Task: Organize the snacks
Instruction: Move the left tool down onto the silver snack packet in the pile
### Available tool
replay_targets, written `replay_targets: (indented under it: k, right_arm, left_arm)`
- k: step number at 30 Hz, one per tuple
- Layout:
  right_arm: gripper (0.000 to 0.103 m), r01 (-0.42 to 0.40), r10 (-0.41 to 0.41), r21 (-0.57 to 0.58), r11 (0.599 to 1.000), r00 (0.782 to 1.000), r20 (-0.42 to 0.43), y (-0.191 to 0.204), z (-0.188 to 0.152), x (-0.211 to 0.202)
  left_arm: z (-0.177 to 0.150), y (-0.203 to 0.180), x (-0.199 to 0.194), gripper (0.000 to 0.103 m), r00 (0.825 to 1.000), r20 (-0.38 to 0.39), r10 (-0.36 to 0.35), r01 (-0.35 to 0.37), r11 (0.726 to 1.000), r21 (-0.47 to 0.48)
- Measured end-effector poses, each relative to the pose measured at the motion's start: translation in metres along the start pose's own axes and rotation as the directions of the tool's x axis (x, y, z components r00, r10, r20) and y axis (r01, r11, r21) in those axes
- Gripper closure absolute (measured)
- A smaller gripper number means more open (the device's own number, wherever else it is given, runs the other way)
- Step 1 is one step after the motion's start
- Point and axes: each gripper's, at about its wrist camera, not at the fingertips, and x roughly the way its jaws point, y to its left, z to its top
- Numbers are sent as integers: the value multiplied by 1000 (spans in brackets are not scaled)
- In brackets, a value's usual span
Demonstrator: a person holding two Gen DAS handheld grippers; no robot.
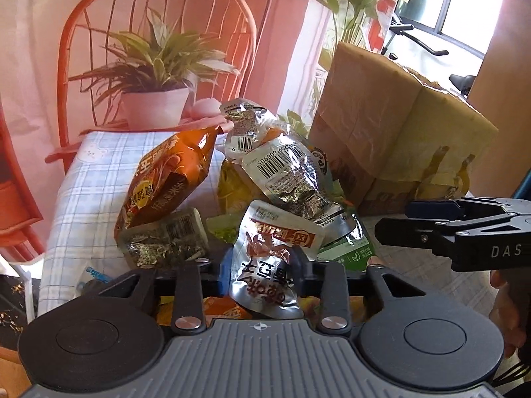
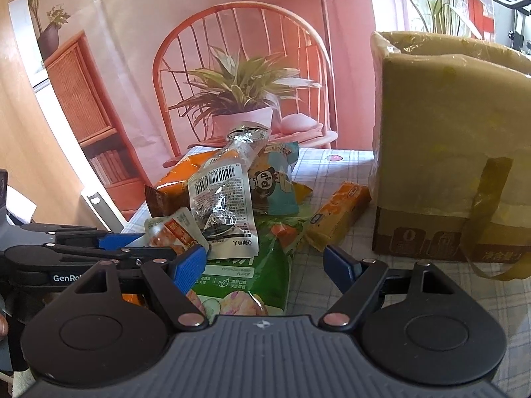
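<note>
A heap of snack packs lies on the plaid tablecloth (image 2: 335, 169). My left gripper (image 1: 262, 262) is shut on a small silver packet with a red label (image 1: 265, 285), at the near side of the heap. The right wrist view shows that gripper (image 2: 149, 245) at the left, with the same packet (image 2: 169, 229) in it. My right gripper (image 2: 264, 265) stands open above a green cucumber chip bag (image 2: 239, 285), pinching nothing. It enters the left wrist view from the right (image 1: 395, 219). On the heap lie an orange bag (image 1: 166, 179) and a silver barcode pouch (image 1: 288, 179).
A tall cardboard box lined with a yellowish bag (image 2: 448, 132) stands at the right, open at the top. An orange bar pack (image 2: 341, 212) lies beside it and a panda packet (image 2: 275, 179) lies on the heap. A seaweed pack (image 1: 162, 238) lies at the left. A printed backdrop hangs behind the table.
</note>
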Motion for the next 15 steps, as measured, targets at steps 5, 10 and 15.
replay_targets:
  k: [5, 10, 15]
  right_arm:
    - [23, -5, 5, -5, 1000, 1000, -6, 3, 0, 1]
    - [23, -14, 13, -29, 999, 999, -29, 10, -3, 6]
    - [23, -3, -1, -51, 999, 997, -74, 16, -13, 15]
  left_arm:
    - [-2, -3, -8, 75, 1000, 22, 10, -10, 1000, 20]
    - [-4, 8, -9, 78, 999, 16, -34, 35, 998, -58]
    - [-5, 13, -13, 81, 998, 20, -57, 59, 992, -116]
